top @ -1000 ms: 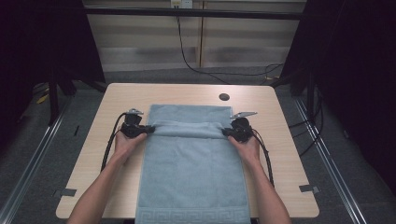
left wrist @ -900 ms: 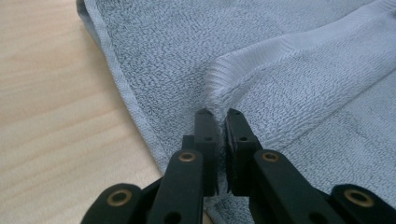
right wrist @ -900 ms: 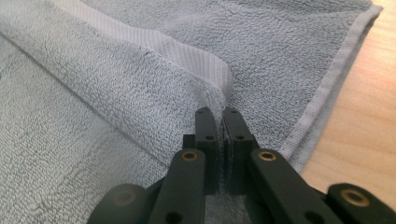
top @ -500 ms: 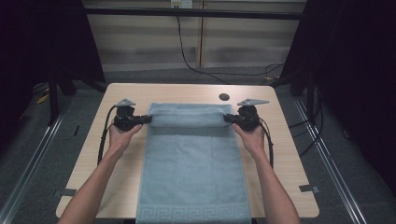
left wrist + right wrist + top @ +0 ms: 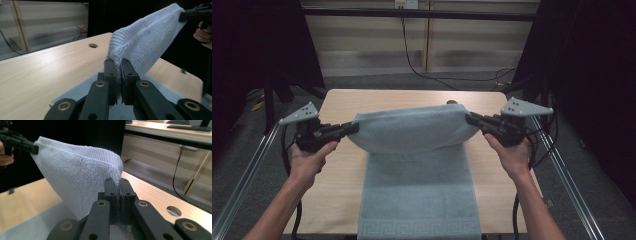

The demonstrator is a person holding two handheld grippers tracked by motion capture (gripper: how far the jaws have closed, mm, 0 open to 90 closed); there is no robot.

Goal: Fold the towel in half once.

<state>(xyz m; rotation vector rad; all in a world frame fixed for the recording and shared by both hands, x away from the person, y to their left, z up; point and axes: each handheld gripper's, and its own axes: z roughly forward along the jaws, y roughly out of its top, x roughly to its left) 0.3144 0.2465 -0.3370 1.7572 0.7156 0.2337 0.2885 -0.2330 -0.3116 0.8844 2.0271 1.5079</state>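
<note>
A pale blue towel (image 5: 417,185) lies lengthwise on the wooden table (image 5: 337,175), its near end with a patterned border at the front edge. Its far end is lifted off the table and stretched between both grippers. My left gripper (image 5: 353,128) is shut on the towel's left far corner (image 5: 117,56). At the other side, my right gripper (image 5: 469,118) is shut on the right far corner (image 5: 115,173). The raised part sags in a curve between them. In the left gripper view the right gripper (image 5: 186,15) pinches the opposite corner; in the right gripper view the left gripper (image 5: 31,148) does the same.
A round cable hole (image 5: 93,45) sits in the table near the far edge, partly behind the lifted towel. Metal rails (image 5: 247,180) run along both sides of the table. Cables (image 5: 532,150) trail from each gripper. Bare wood flanks the towel on both sides.
Both grippers have risen and moved apart and toward me, lifting the towel's far end off the table. Earlier that end lay flat near the far edge.
</note>
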